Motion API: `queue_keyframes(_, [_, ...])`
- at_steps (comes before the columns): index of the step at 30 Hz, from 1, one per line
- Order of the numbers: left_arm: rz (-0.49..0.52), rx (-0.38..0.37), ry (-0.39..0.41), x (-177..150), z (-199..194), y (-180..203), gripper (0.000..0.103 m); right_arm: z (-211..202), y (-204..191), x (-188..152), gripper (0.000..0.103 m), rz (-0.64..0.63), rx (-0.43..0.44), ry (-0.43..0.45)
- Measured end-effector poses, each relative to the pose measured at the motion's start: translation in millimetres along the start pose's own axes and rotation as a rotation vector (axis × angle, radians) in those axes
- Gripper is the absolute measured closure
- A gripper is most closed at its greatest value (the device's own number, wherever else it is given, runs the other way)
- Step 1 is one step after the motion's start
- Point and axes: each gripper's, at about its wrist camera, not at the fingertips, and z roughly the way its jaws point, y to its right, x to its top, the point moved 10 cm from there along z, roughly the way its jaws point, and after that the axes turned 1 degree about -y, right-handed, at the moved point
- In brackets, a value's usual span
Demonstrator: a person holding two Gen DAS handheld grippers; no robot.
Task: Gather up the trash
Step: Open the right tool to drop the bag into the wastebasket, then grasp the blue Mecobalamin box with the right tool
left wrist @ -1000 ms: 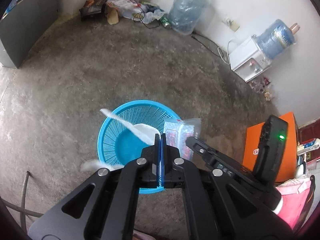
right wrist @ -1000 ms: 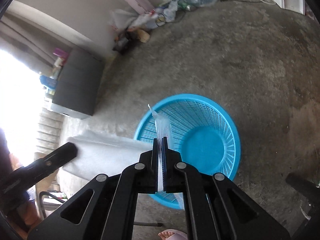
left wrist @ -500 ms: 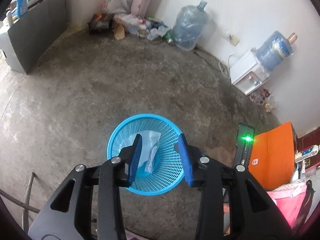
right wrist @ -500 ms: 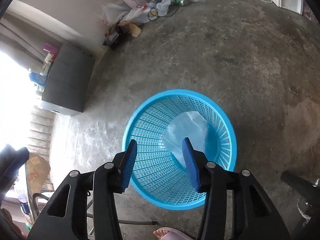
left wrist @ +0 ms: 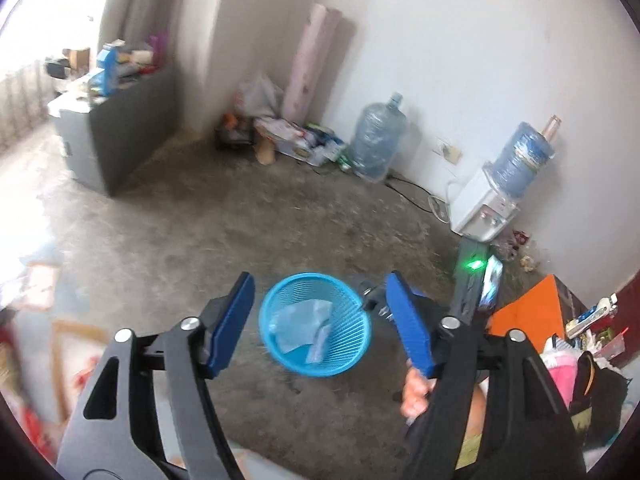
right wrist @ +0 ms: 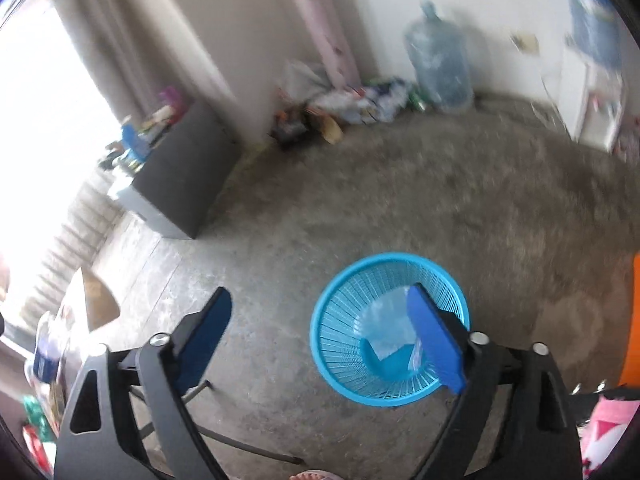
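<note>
Both grippers up and away from the blue basket [left wrist: 314, 330] now, pulled back and tilted toward the far wall compared with half a second ago, when each hung close over the rim. Released, too: a second ago each pair of fingers was clamped on a clear plastic wrapper; now left gripper [left wrist: 320, 328] spread wide, blue fingers [left wrist: 234, 322] well apart with the basket framed between them. Right gripper [right wrist: 320, 336] likewise spread wide and holding nothing, one finger [right wrist: 436, 344] crossing in front of the basket's near side.

Trash down in the basket: clear plastic wrappers [left wrist: 304, 326] lying crumpled at the bottom, seen again from the right wrist view as pale film [right wrist: 386, 320] against the blue mesh. Basket standing upright on the concrete floor [left wrist: 200, 248], nothing draped over its rim.

Progress, judging from this: two pieces delivered, that drop finished. Bare floor right around the basket. Still to do, probably: a heap of bags and packaging [left wrist: 296, 140] against the far wall beside the big water jug [left wrist: 378, 140], well apart from the basket; more scraps near the water dispenser [left wrist: 484, 210]. Hard to say how much of that counts as trash. Views blurred, so mid-swing, likely heading off to hunt the next piece.
</note>
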Motion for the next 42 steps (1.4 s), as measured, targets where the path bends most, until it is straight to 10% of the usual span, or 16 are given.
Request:
queue_keyframes(4, [-0.042, 0.054, 0.044, -27, -57, -41, 0.018, -38, -47, -6, 0.007, -0.136, 0.002, 0.062])
queue_keyframes(15, [-0.302, 0.361, 0.216, -118, -229, -177, 0.009, -101, -165, -52, 0.007, -0.582, -0.099, 0.202])
queue_keyframes(20, [-0.427, 0.493, 0.277, -168, -298, -224, 0.009, -126, -225, -82, 0.007, -0.662, 0.103, 0.193])
queue_keyframes(24, [-0.537, 0.508, 0.345, -206, -338, -250, 0.009, -147, -271, -111, 0.007, -0.684, 0.362, 0.121])
queue_keyframes(32, [-0.56, 0.414, 0.383, -246, -341, -264, 0.009, -161, -308, -173, 0.007, -0.667, 0.612, -0.136])
queue_keyframes(39, [-0.495, 0.389, 0.309, -247, -287, -267, 0.009, -150, -312, -238, 0.04, -0.625, 0.73, -0.449])
queue_keyframes(42, [-0.506, 0.362, 0.264, -247, -257, -272, 0.026, -144, -314, -263, 0.054, -0.632, 0.741, -0.551])
